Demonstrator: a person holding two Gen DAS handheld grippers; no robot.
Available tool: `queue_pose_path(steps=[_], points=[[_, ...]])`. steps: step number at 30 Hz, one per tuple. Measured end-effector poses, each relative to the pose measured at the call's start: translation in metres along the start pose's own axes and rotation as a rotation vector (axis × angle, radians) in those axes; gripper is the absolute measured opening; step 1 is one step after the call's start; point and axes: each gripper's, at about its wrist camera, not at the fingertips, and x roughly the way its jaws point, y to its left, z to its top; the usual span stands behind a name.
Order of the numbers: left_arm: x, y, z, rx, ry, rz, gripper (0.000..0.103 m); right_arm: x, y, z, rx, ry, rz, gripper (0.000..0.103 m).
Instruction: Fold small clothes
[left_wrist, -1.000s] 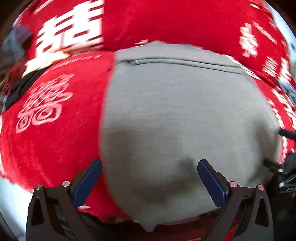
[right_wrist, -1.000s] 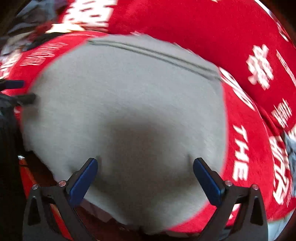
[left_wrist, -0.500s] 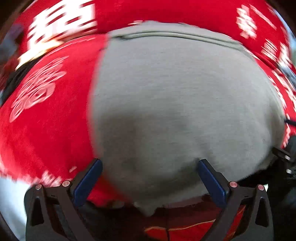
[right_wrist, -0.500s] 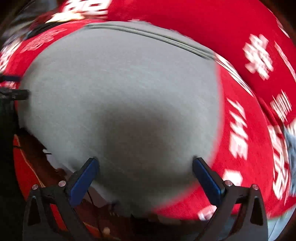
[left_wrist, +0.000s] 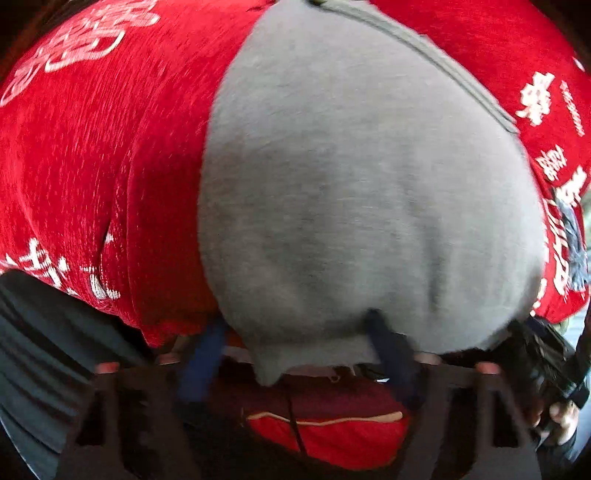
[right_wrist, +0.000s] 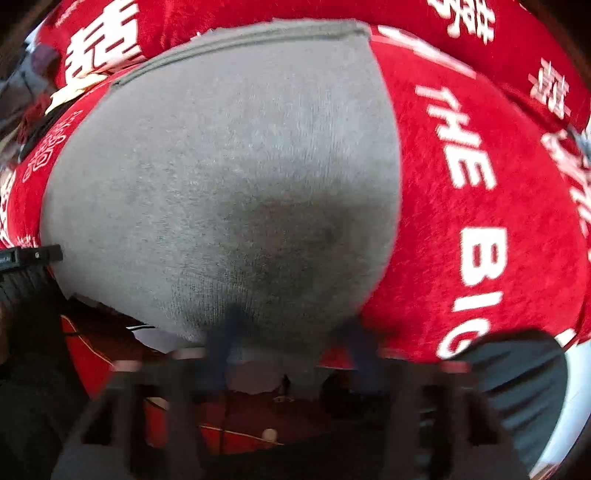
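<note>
A grey garment (left_wrist: 362, 206) is spread flat on a red cloth (left_wrist: 103, 177) printed with white characters and letters, its stitched band (right_wrist: 236, 40) at the far edge and its near edge hanging just over the cloth's rim. The left gripper (left_wrist: 295, 354) is seen closing about that near edge, the grey hem lying between its blurred blue fingers (left_wrist: 388, 343) — whether it is pinched yet cannot be told. The right gripper (right_wrist: 291, 347) is likewise closing, its jaws nearer together — the garment's near edge is bunched between them.
</note>
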Motion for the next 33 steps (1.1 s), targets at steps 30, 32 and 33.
queue_pose_path(steps=[30, 32, 33], points=[[-0.046, 0.012, 0.043, -0.148, -0.169, -0.207, 0.098, -0.011, -0.048, 0.061, 0.228, -0.196, 0.354, 0.062], [-0.035, 0.007, 0.042, -0.147, -0.117, -0.197, 0.098, -0.005, -0.046, 0.062, 0.222, -0.184, 0.358, 0.062], [-0.031, 0.002, 0.043, -0.142, -0.102, -0.190, 0.098, -0.004, -0.045, 0.064, 0.226, -0.191, 0.362, 0.062]])
